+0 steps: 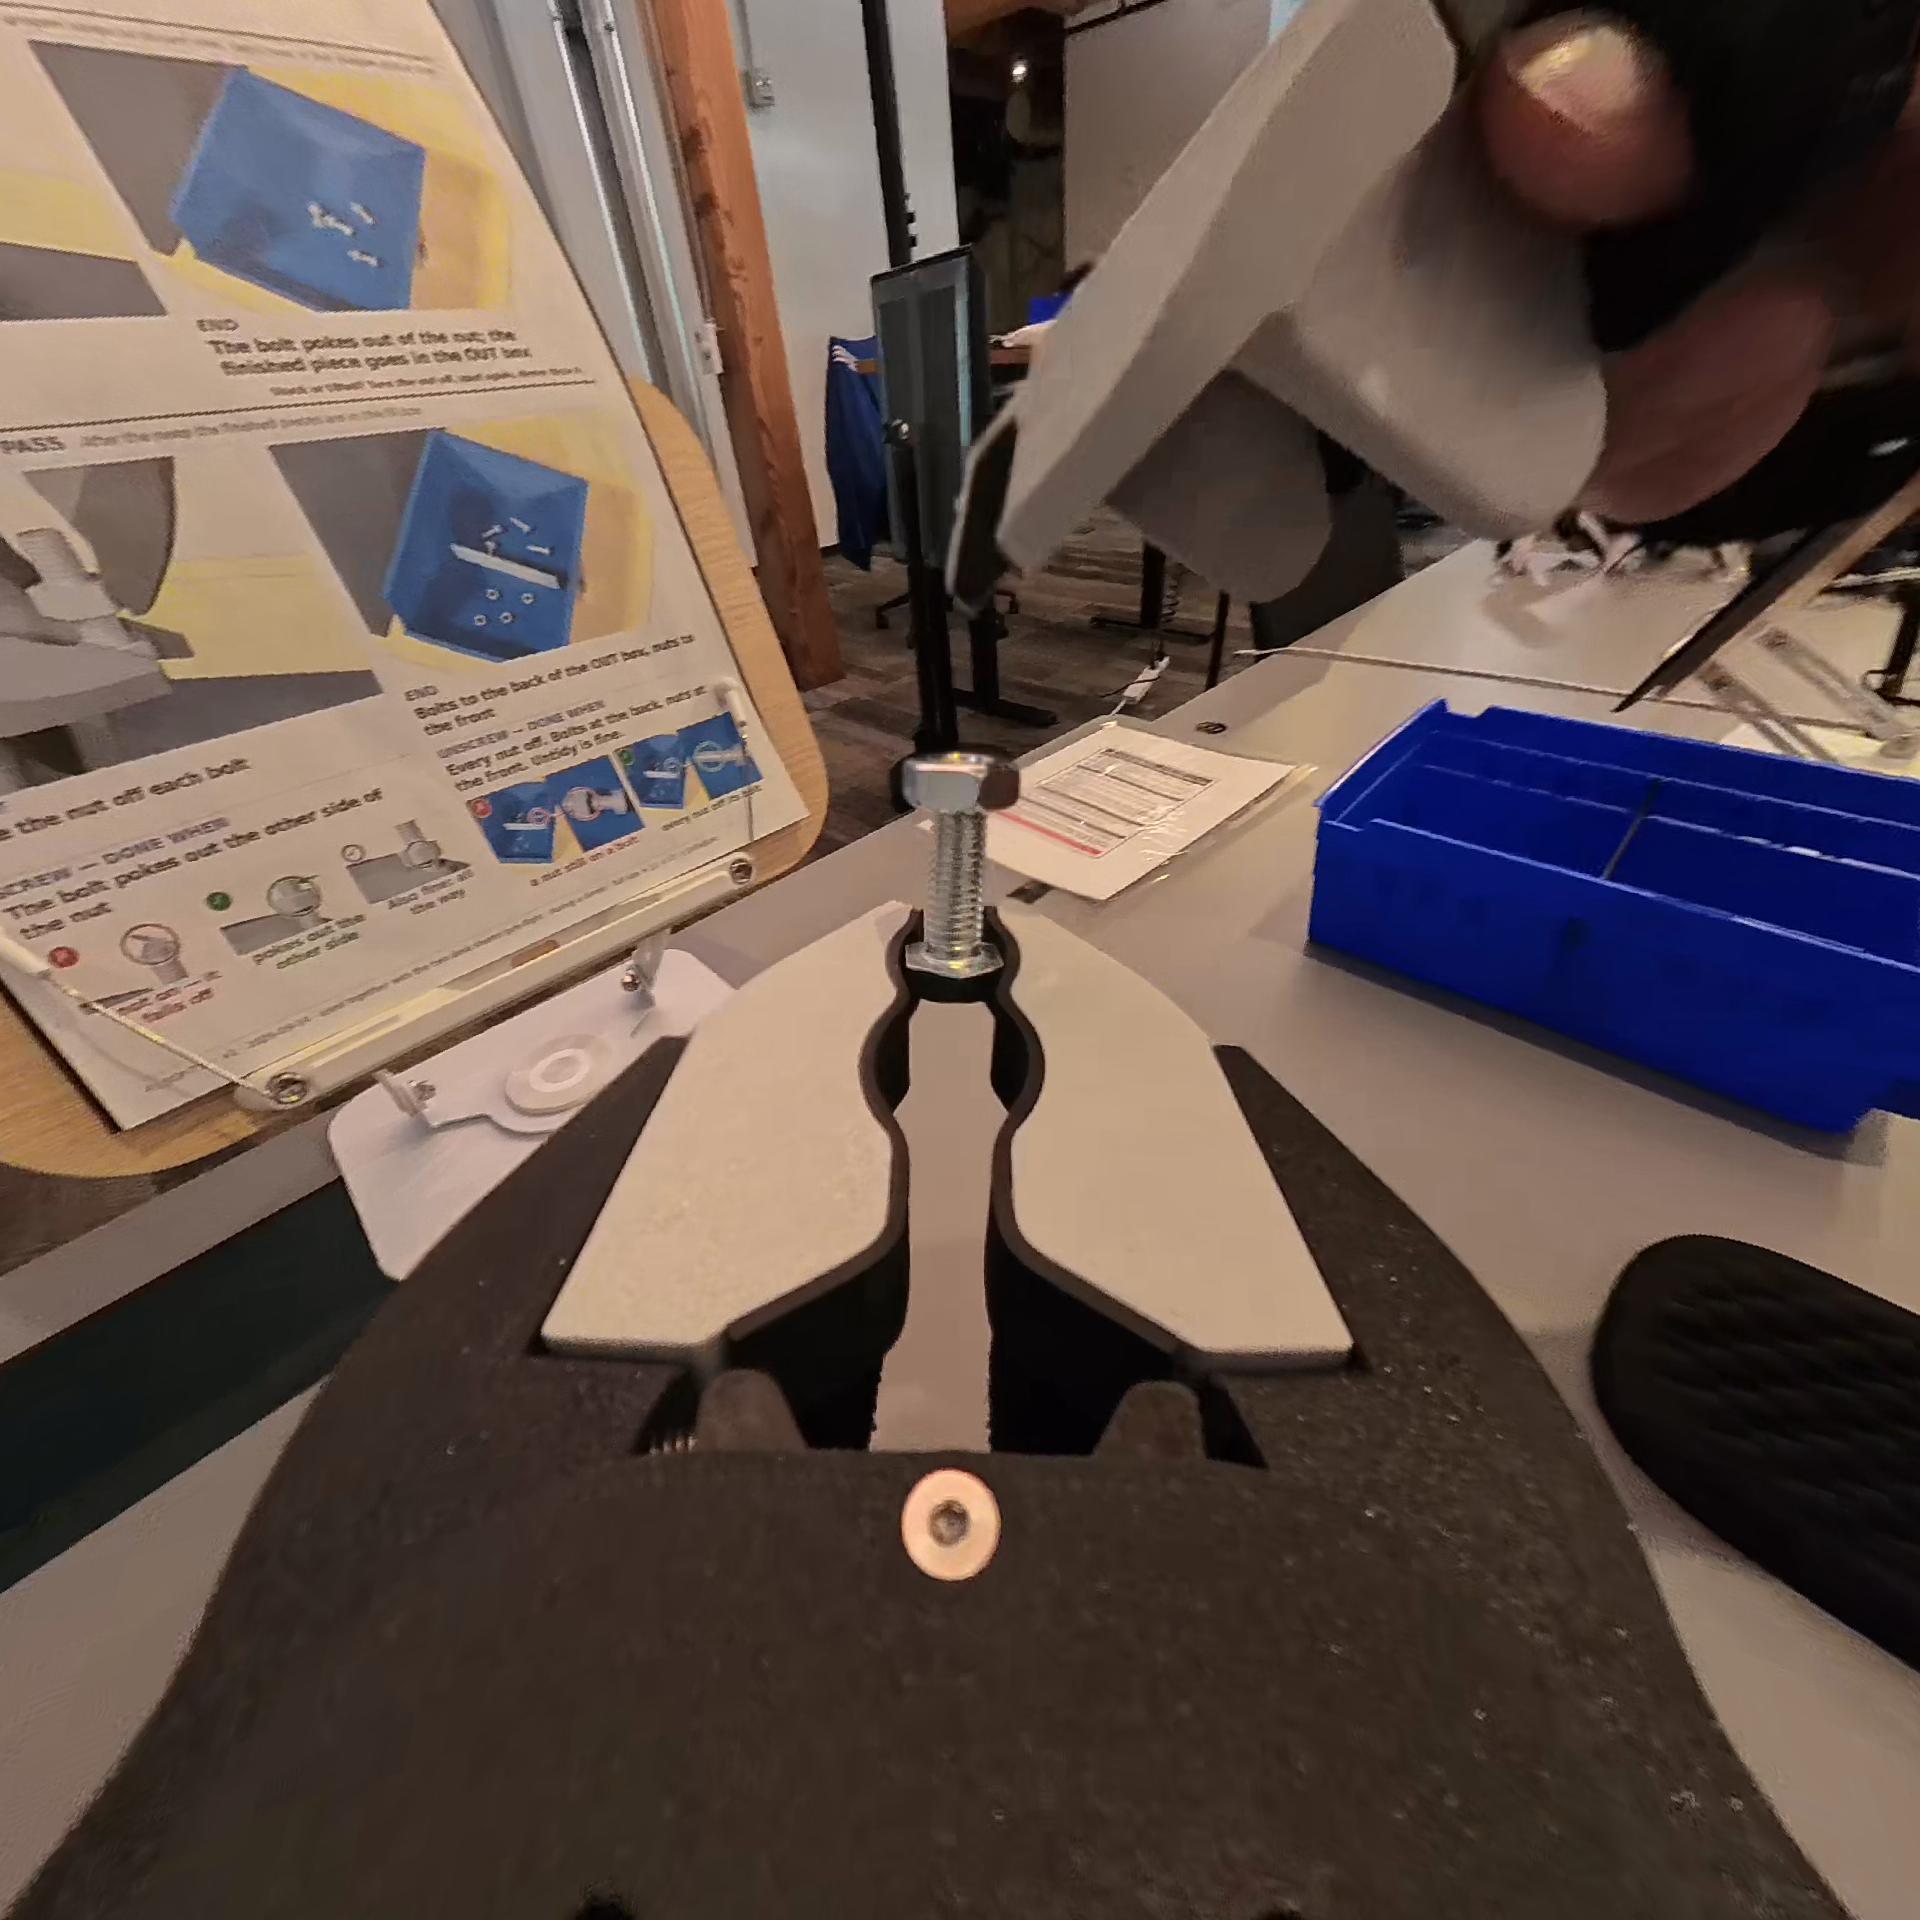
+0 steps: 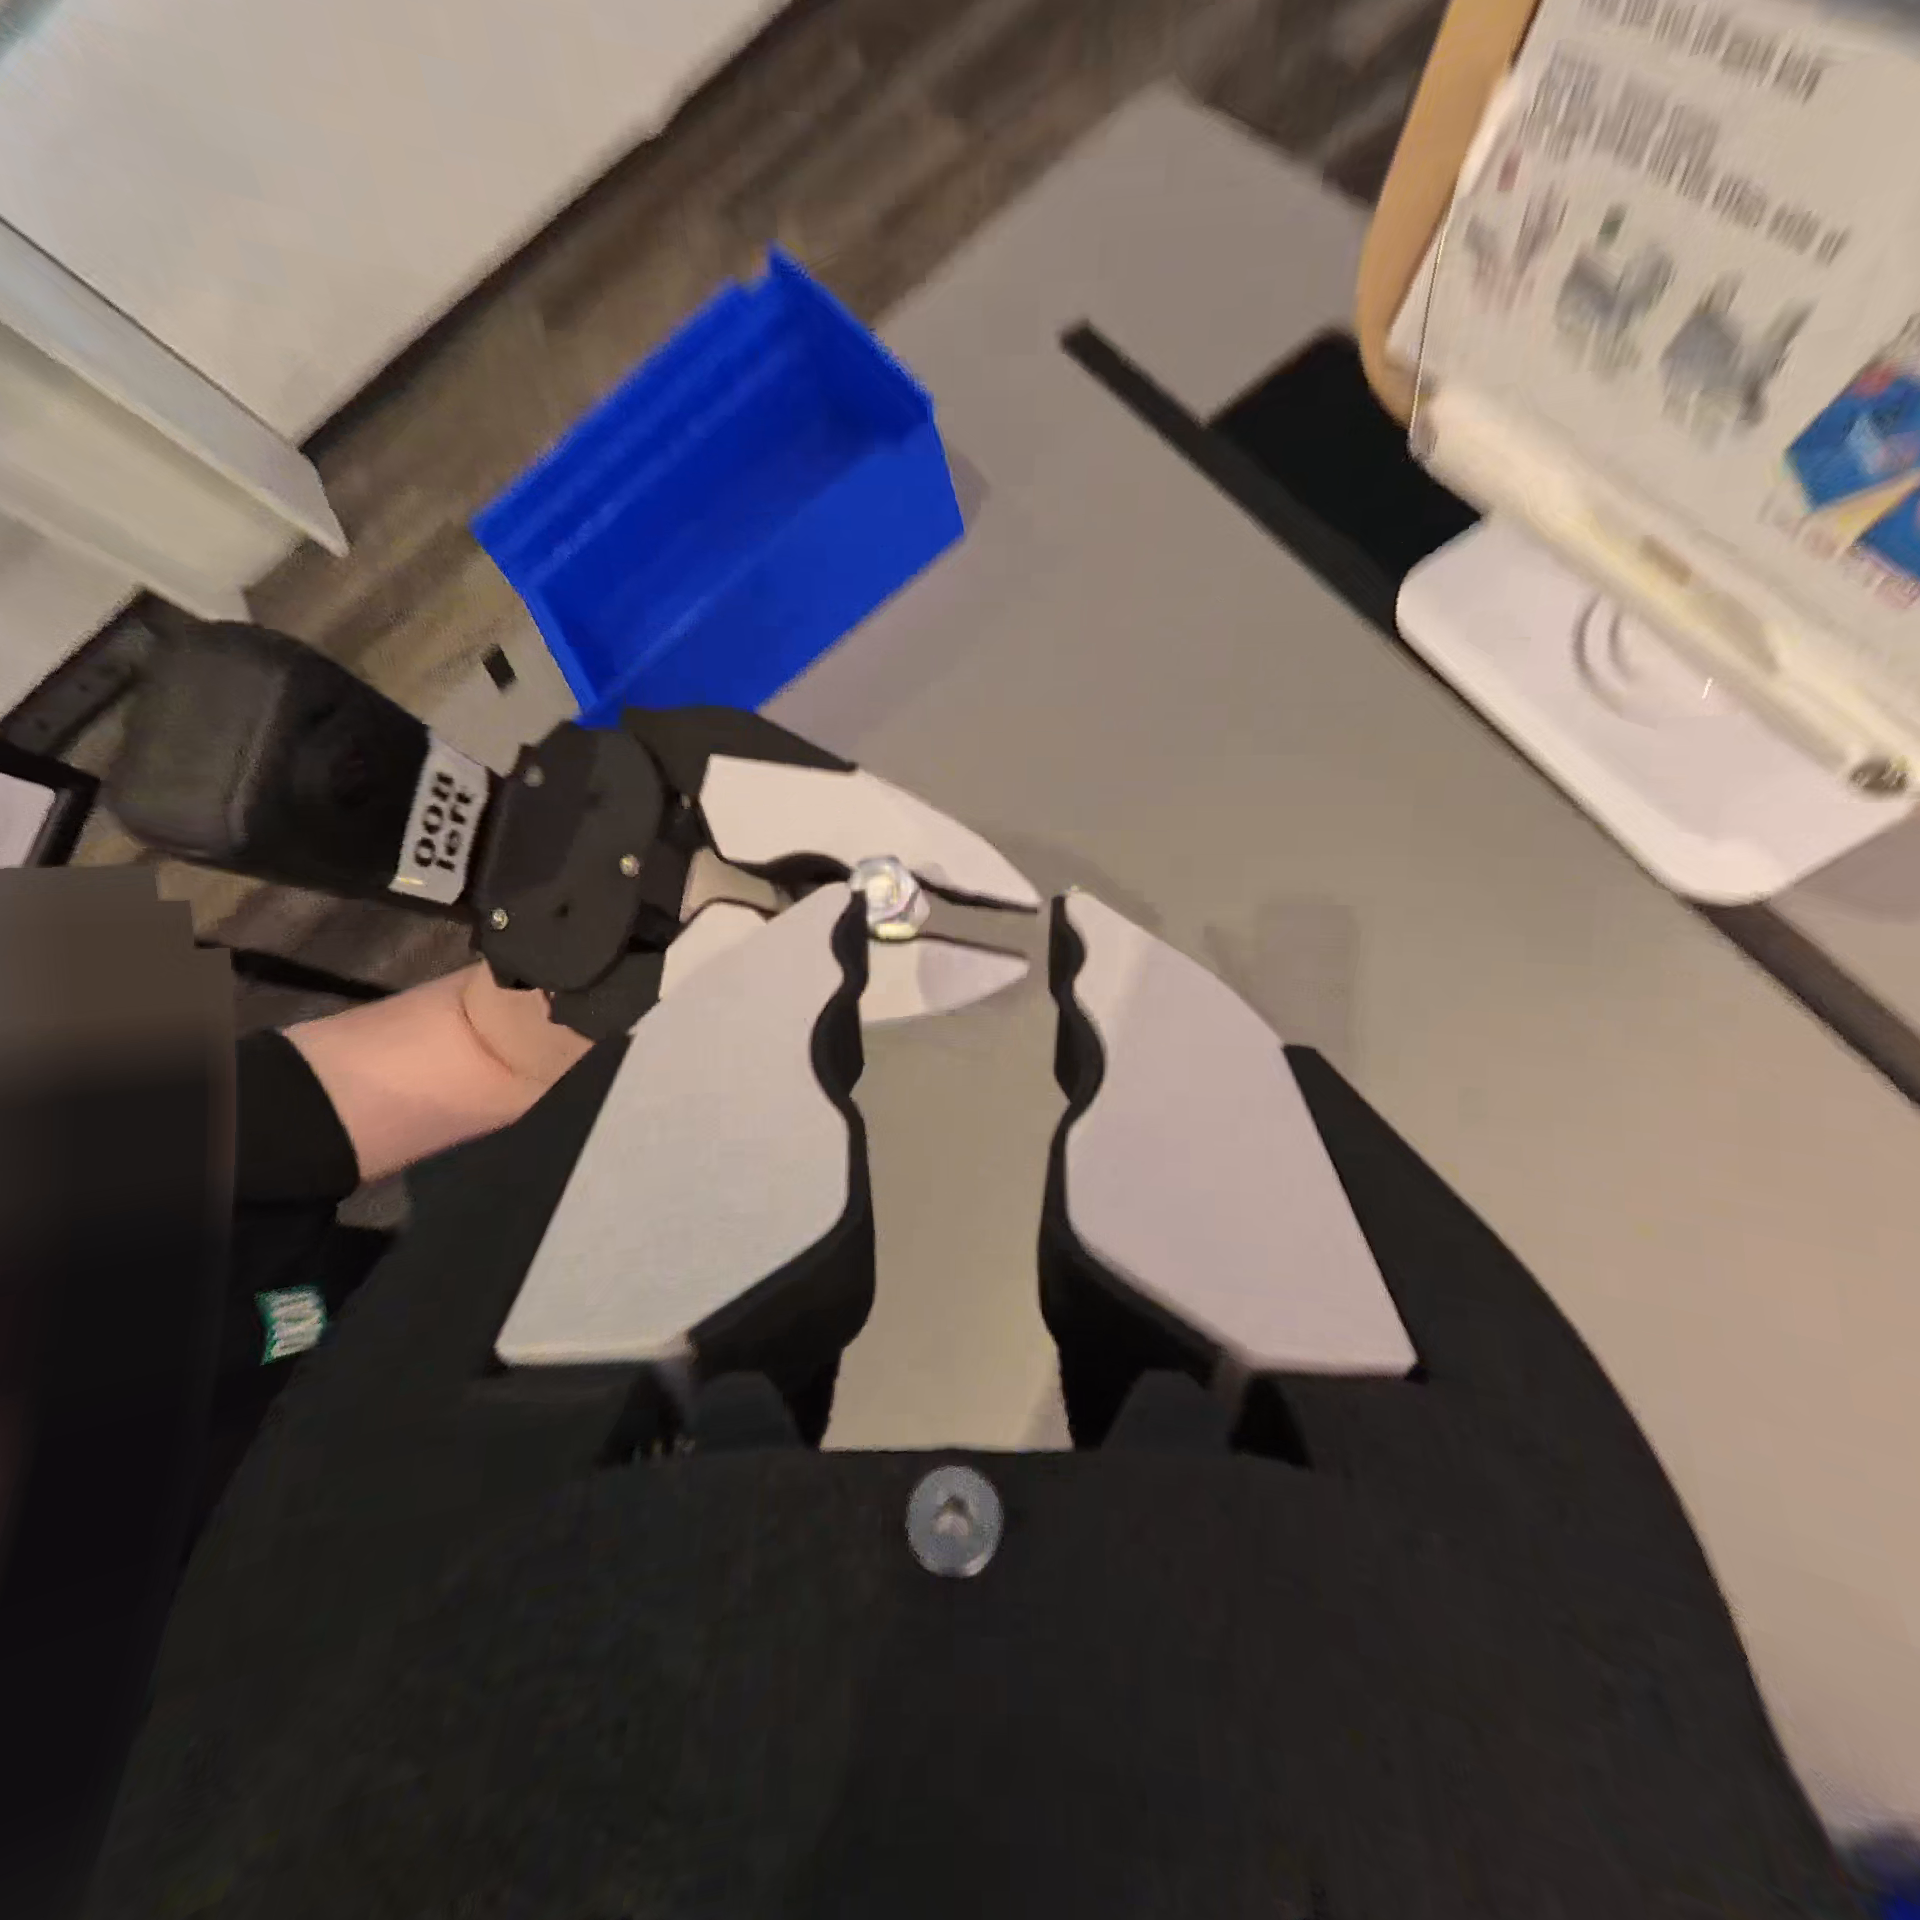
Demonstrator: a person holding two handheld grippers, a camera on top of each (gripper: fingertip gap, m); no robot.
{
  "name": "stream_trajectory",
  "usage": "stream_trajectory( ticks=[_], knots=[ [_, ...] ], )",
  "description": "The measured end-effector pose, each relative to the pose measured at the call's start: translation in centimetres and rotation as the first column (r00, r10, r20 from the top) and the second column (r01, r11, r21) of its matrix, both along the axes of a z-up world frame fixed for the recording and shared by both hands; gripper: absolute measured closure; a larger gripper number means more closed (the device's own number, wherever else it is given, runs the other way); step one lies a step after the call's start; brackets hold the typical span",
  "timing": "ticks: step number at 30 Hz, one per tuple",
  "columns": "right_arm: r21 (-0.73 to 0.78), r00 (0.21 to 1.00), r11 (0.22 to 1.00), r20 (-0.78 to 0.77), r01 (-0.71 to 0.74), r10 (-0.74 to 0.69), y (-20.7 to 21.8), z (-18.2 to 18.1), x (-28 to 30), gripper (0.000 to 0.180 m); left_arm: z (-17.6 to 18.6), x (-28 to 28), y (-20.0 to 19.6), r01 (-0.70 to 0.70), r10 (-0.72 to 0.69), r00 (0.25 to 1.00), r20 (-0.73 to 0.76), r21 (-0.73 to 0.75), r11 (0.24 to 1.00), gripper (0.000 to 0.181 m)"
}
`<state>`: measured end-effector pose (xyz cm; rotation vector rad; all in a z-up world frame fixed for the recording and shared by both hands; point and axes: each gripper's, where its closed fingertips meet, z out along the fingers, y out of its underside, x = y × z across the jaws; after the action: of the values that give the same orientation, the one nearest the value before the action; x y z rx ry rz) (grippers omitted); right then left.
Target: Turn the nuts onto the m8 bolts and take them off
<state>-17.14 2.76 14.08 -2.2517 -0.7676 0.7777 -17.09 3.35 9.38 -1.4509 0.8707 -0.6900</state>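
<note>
A silver M8 bolt (image 1: 957,844) stands upright, head up, with its lower threads in a hex nut (image 1: 953,958). My left gripper (image 1: 953,951) is shut on the nut, which sits in the notch at its fingertips. My right gripper (image 2: 956,914) is open and empty. It hangs above the bolt, and its left finger (image 2: 821,935) is right by the bolt head (image 2: 888,896). In the left wrist view the right gripper's grey fingers (image 1: 1226,343) loom blurred at the upper right, above the bolt head.
A blue divided bin (image 1: 1621,935) stands on the grey table to the right and also shows in the right wrist view (image 2: 727,499). An instruction board (image 1: 364,623) on a white stand (image 1: 436,1122) is at the left. A sleeved paper (image 1: 1132,821) lies behind the bolt. A hand (image 2: 447,1060) holds the left gripper. One gripper's finger ends stand about 5 cm off the other's.
</note>
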Motion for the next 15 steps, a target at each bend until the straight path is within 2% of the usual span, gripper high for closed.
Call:
stream_trajectory(
  ticks=[3, 11, 15],
  knots=[
    [-0.091, 0.995, 0.996, 0.1, 0.009, 0.0, -0.3, -1.1, -0.6, 0.145, -0.4, 0.1, 0.3, -0.012, 0.011, 1.0, -0.013, -0.004, 1.0, 0.171],
    [-0.149, 0.959, 0.989, 0.284, 0.023, 0.021, -1.2, -2.2, -1.5, 0.146, -0.9, 0.4, 0.2, -0.003, 0.002, 1.0, -0.021, -0.021, 1.0, 0.171],
    [-0.157, 0.946, 0.987, 0.324, 0.034, 0.019, -1.2, -2.5, -1.7, 0.154, -0.8, 0.5, 0.0, 0.0, 0.0, 1.0, -0.022, -0.017, 1.0, 0.171]
  ],
)
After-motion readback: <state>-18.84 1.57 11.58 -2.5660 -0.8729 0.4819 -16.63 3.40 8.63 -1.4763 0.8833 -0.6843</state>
